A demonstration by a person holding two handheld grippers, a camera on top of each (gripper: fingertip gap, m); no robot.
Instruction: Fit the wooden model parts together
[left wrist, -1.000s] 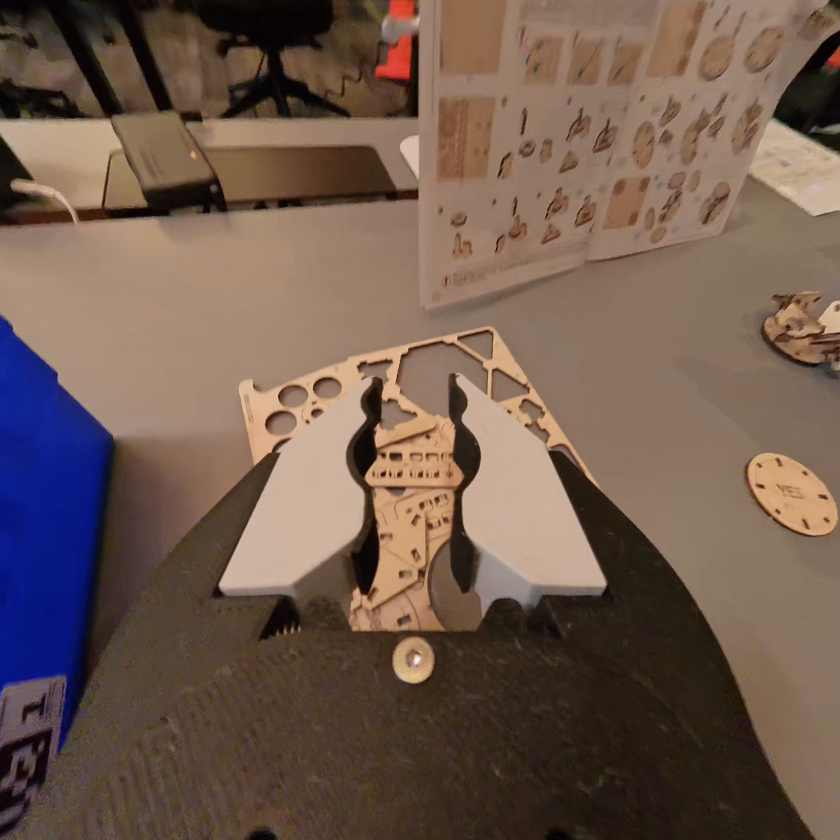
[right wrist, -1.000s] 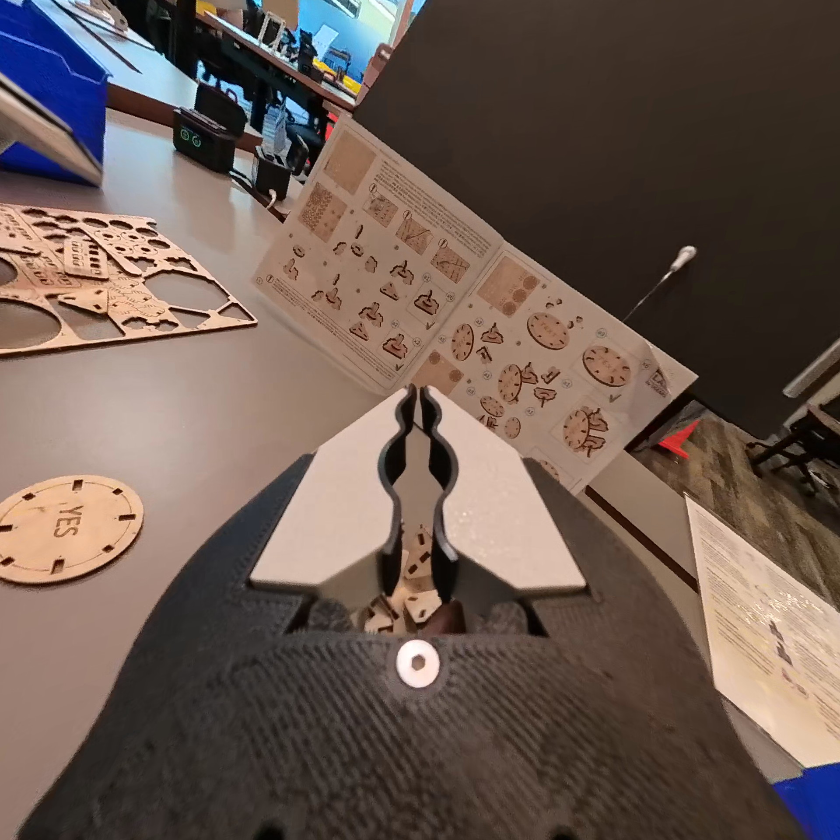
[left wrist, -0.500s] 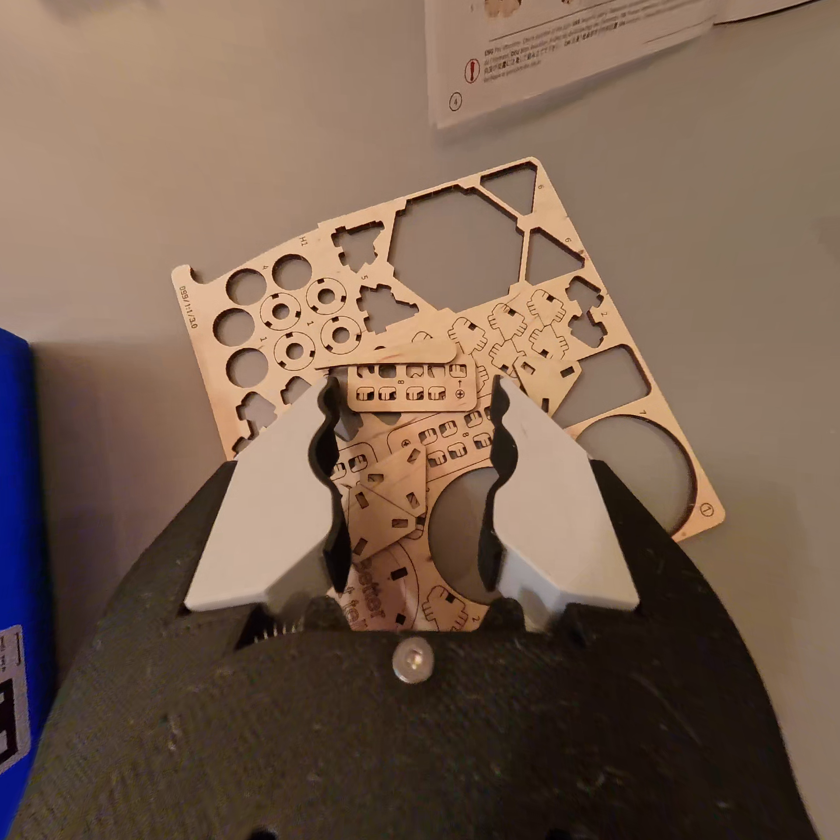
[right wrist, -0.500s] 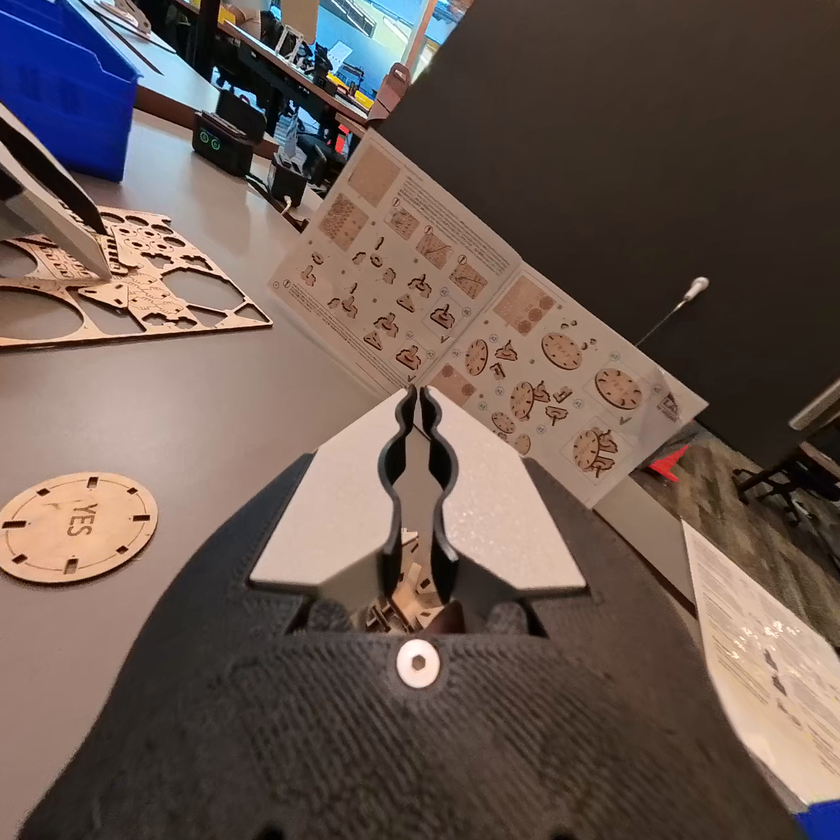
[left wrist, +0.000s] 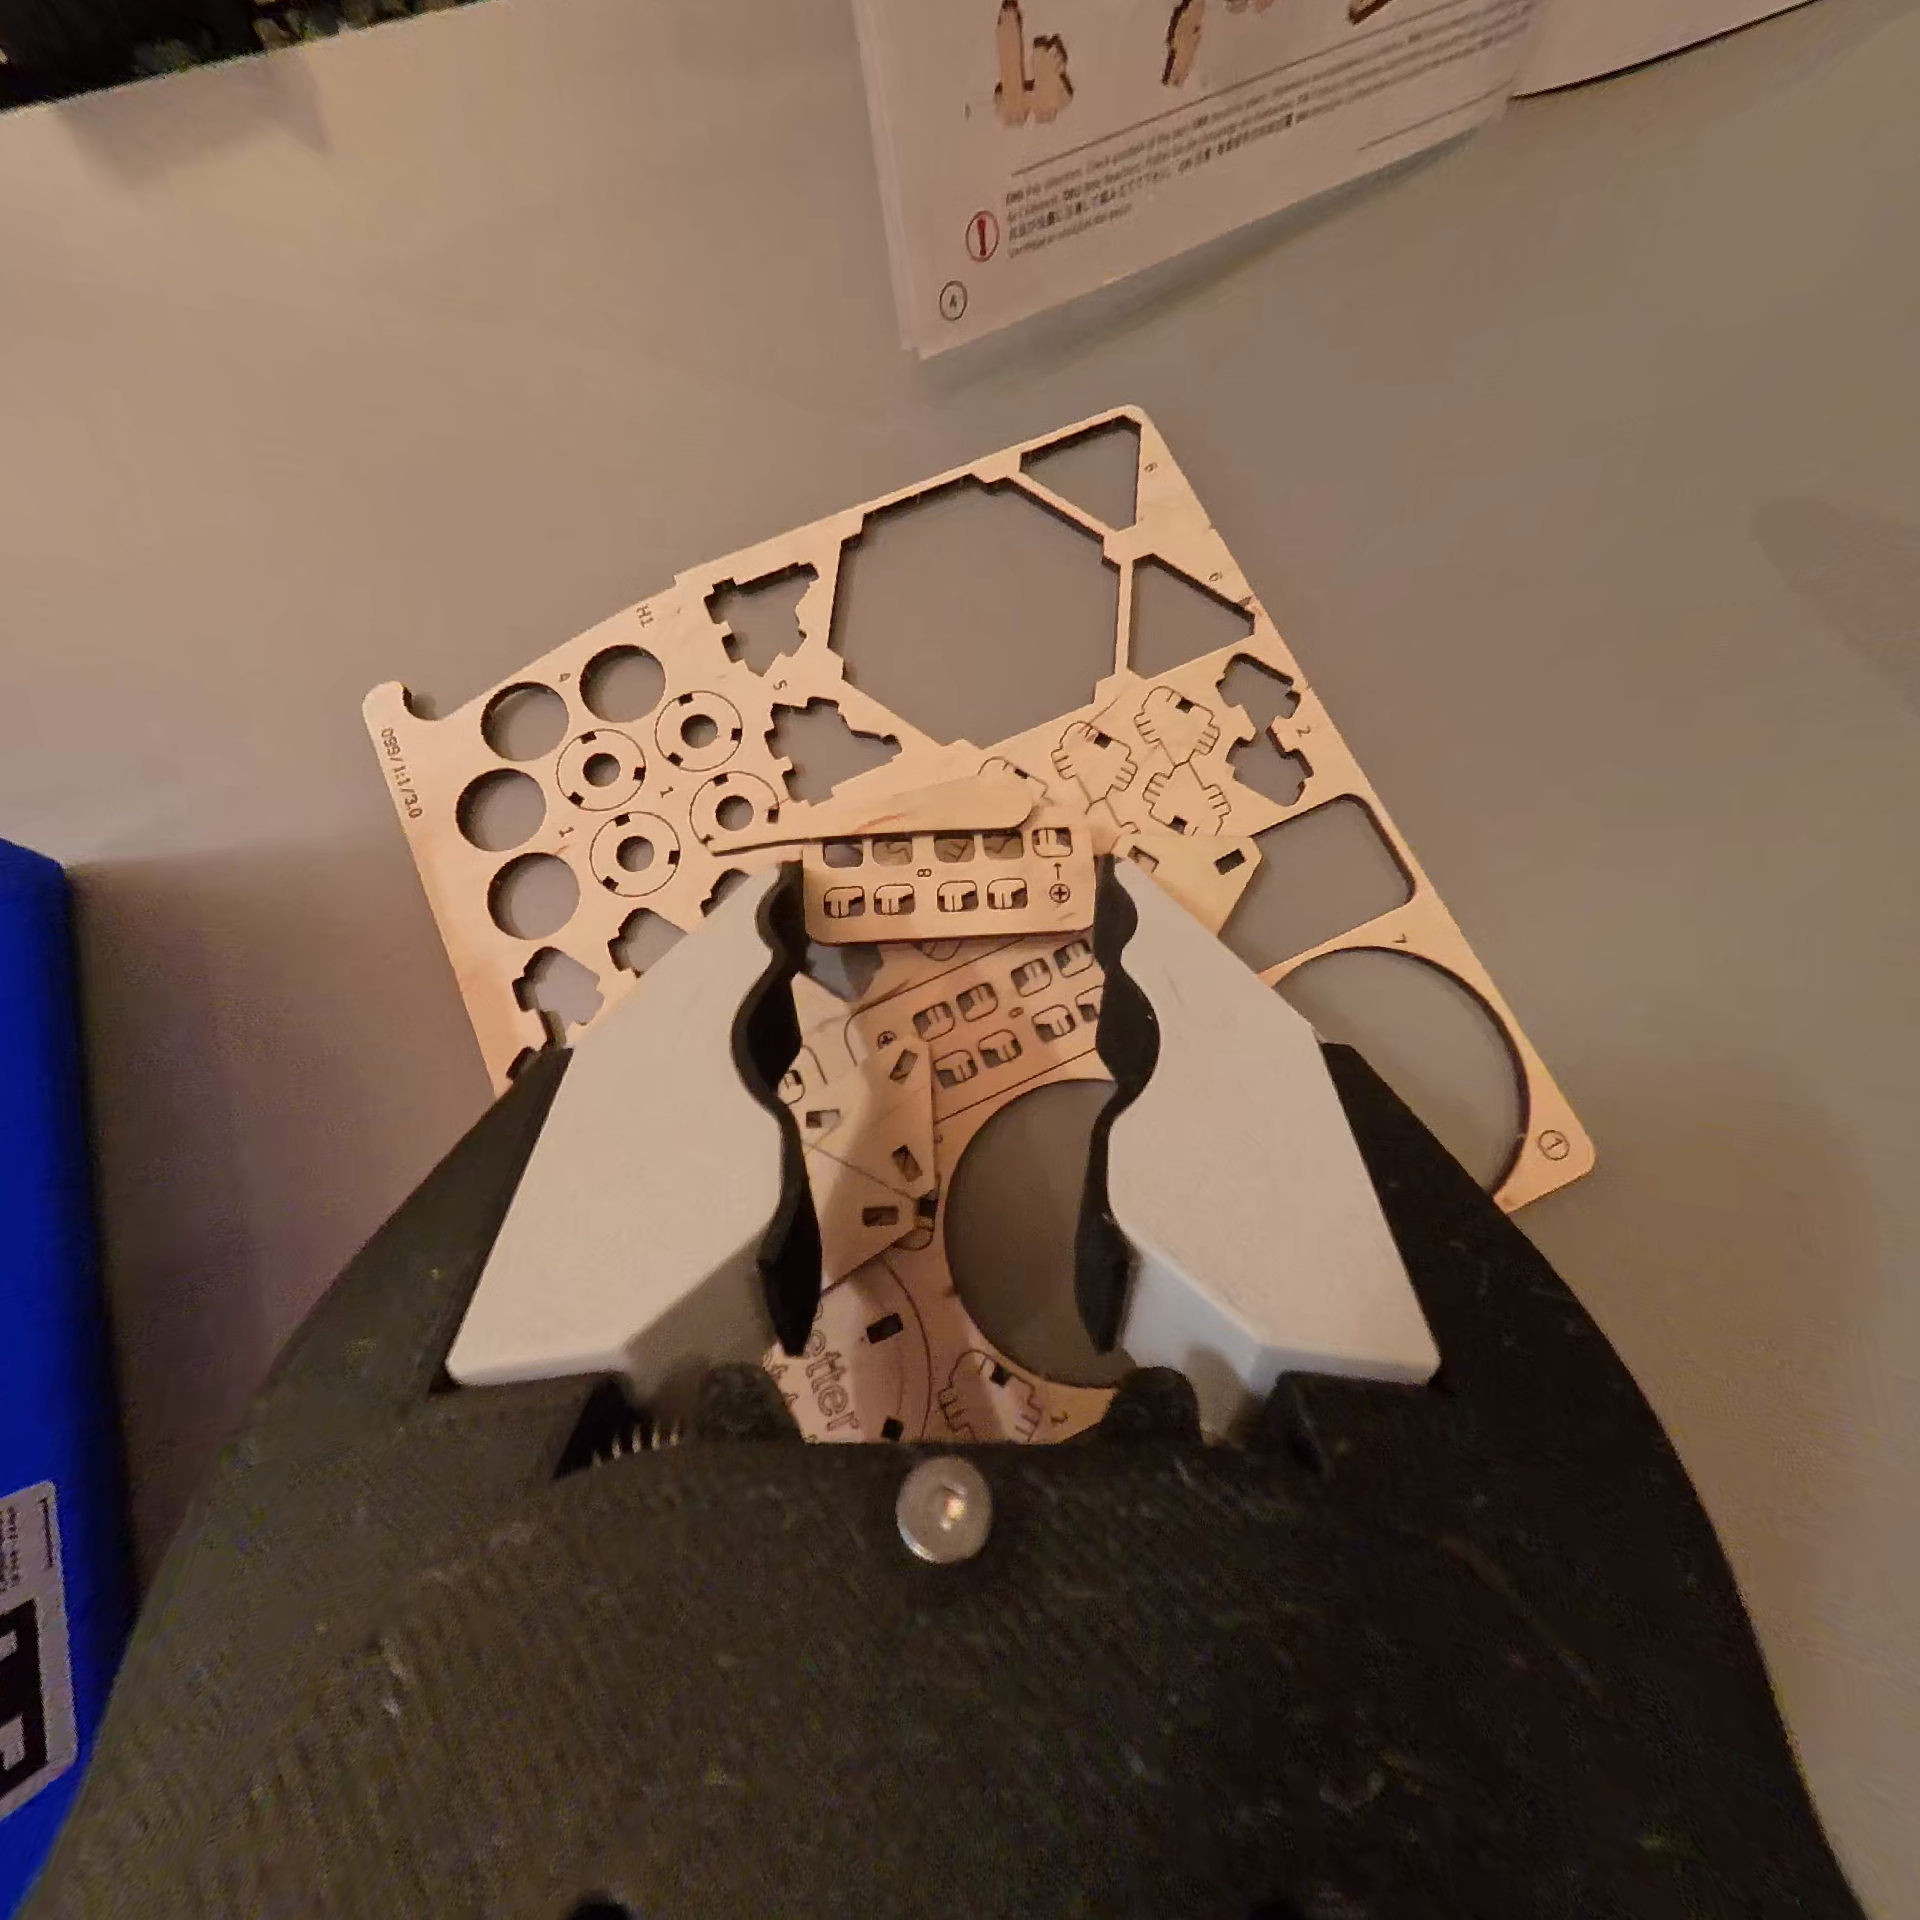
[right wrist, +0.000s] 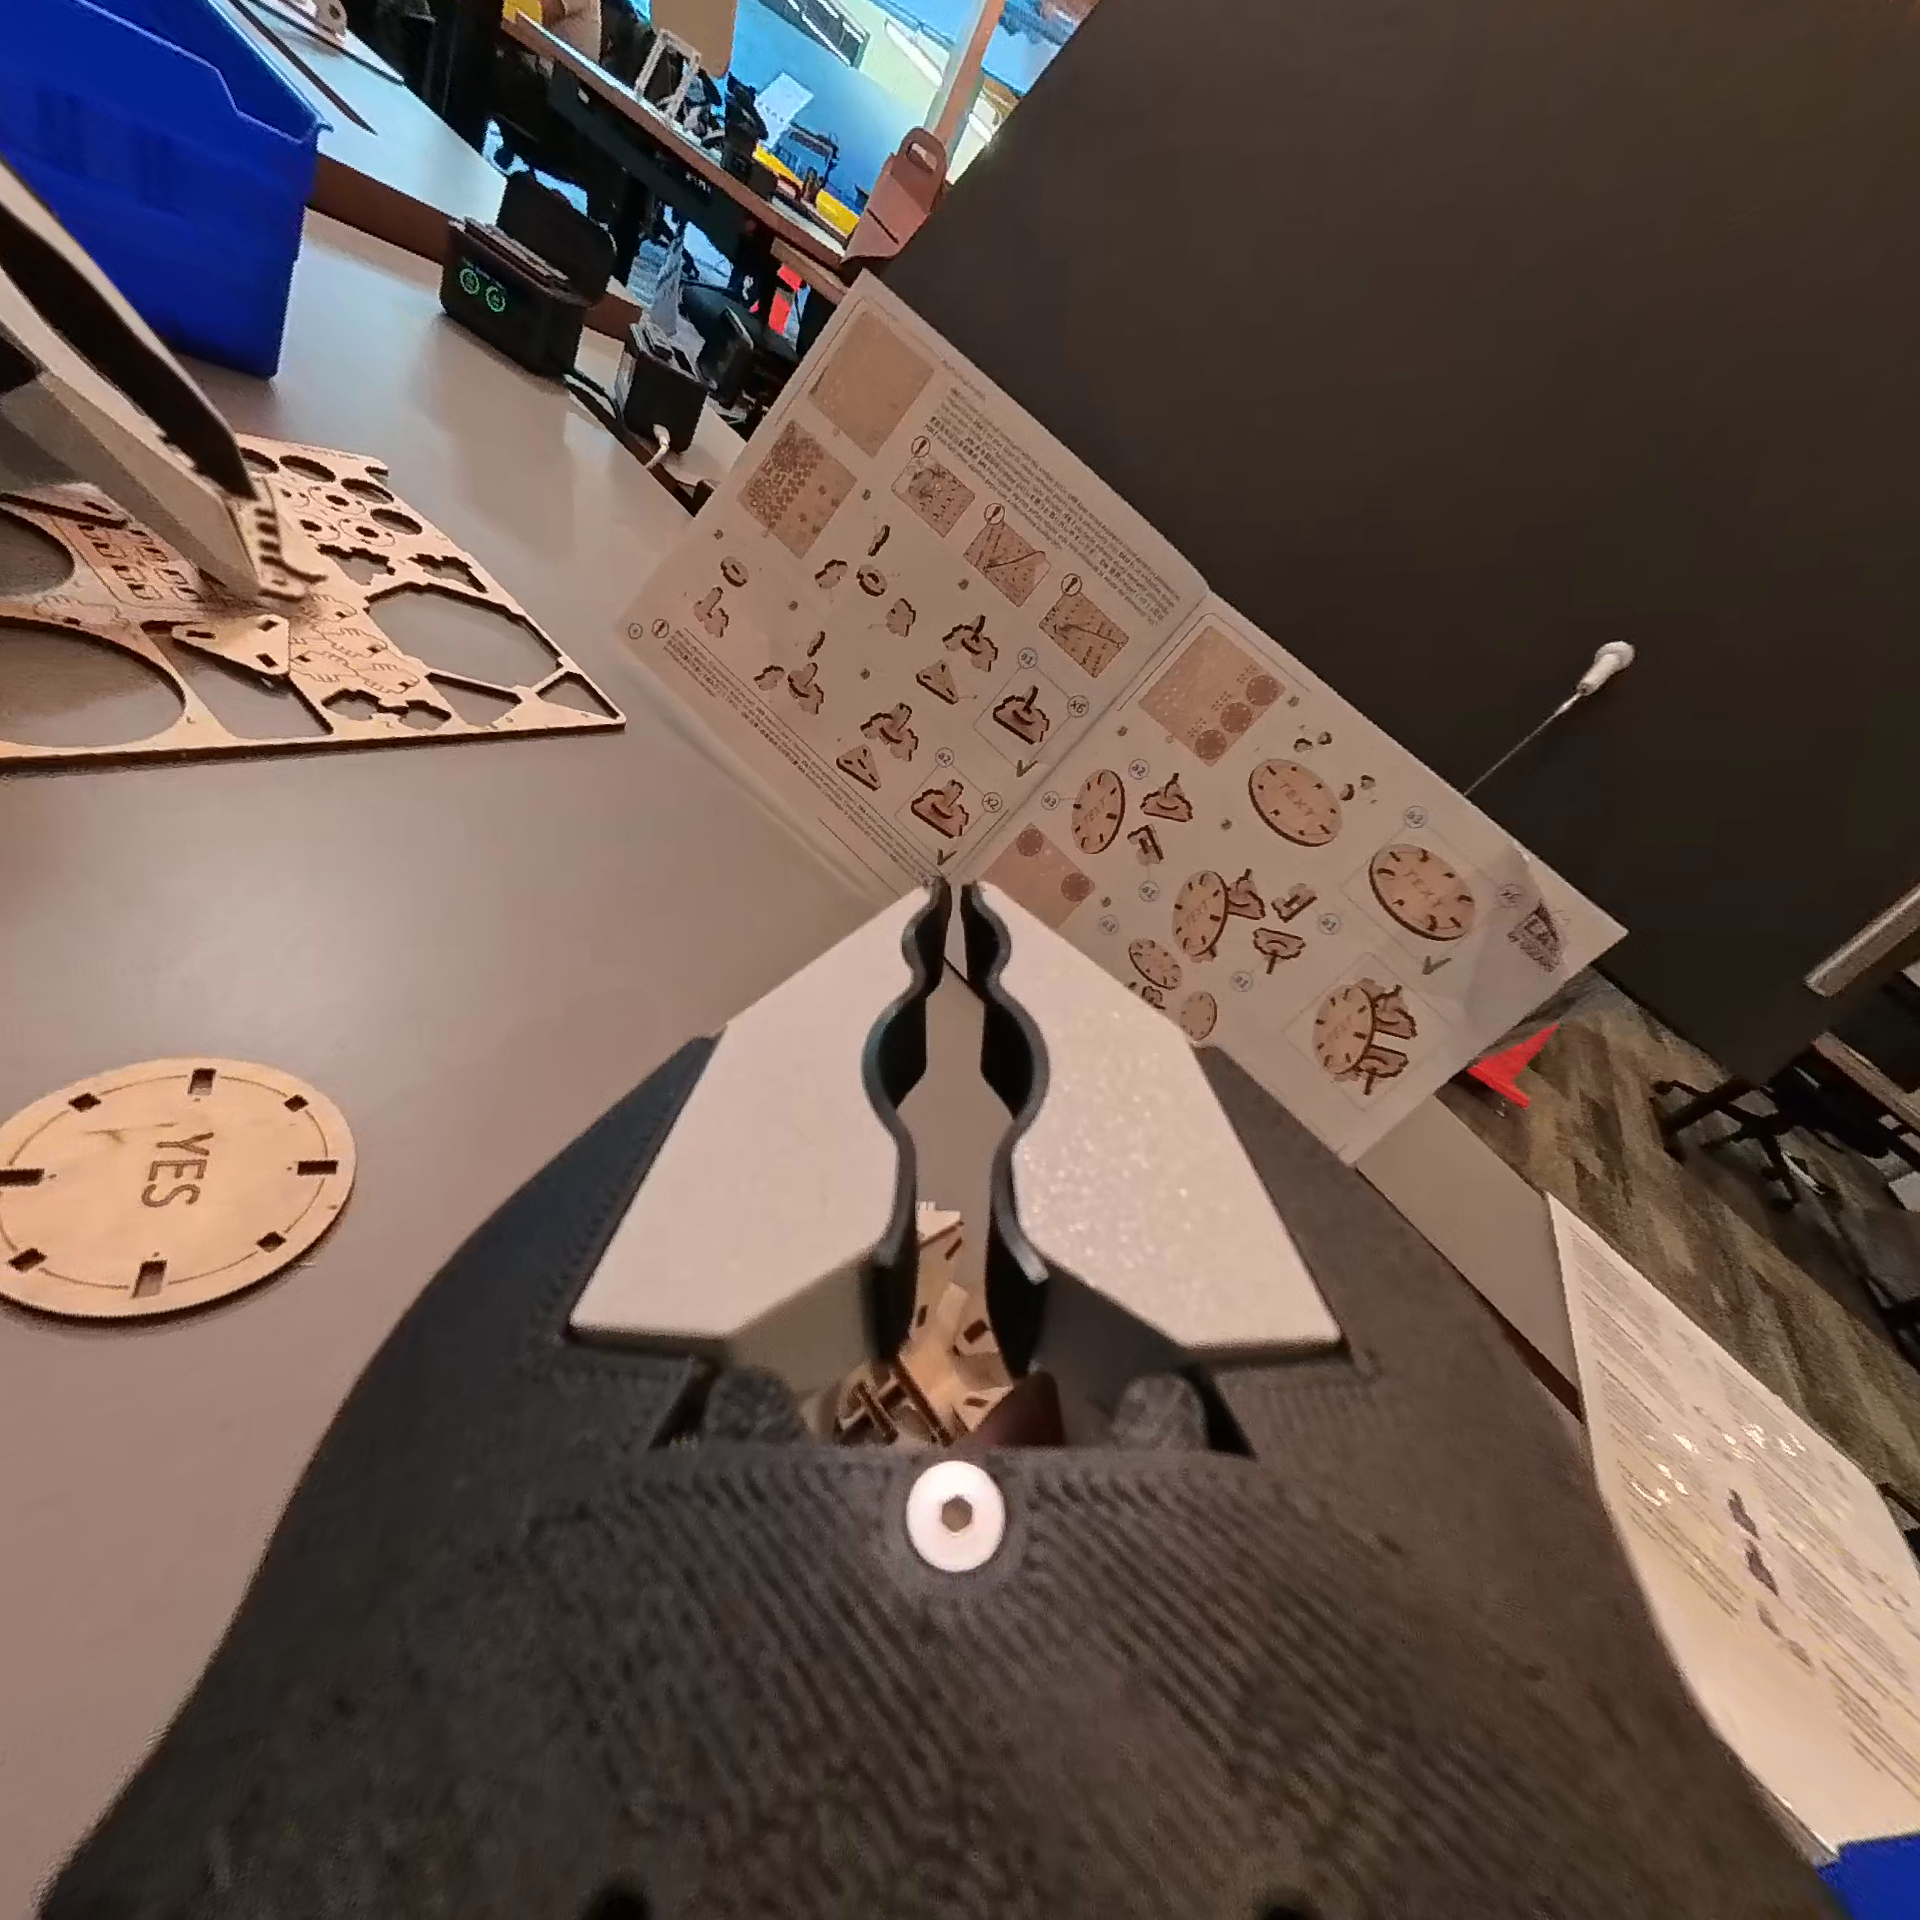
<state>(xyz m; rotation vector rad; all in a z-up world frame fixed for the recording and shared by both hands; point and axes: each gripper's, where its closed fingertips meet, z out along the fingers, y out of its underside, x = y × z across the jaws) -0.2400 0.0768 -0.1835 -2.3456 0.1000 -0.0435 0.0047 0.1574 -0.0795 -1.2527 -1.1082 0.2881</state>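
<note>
In the left wrist view my left gripper (left wrist: 945, 899) has its fingertips against the two short ends of a small slotted rectangular wooden piece (left wrist: 945, 883). The piece lies over a laser-cut plywood sheet (left wrist: 675, 613) with many cut-out holes and loose parts. The right wrist view shows a left gripper finger (right wrist: 156, 457) down on the same sheet (right wrist: 260, 732). My right gripper (right wrist: 956, 894) is shut with nothing between its tips, raised above the grey table. A small wooden assembly (right wrist: 925, 1351) shows through the gap near its finger roots.
A round wooden disc (right wrist: 166, 1184) lies on the table at the left. An open instruction booklet (right wrist: 1039, 727) leans against a black panel (right wrist: 1455, 312); it also shows in the left wrist view (left wrist: 1195, 156). A blue bin (left wrist: 31, 1143) stands left. A printed sheet (right wrist: 1745, 1507) lies right. The gap from one gripper's tips to the other's is roughly 30 cm.
My left gripper tipped down over the plywood sheet, opened wide, then closed onto the small slotted piece. The right gripper stayed shut and shifted only slightly.
</note>
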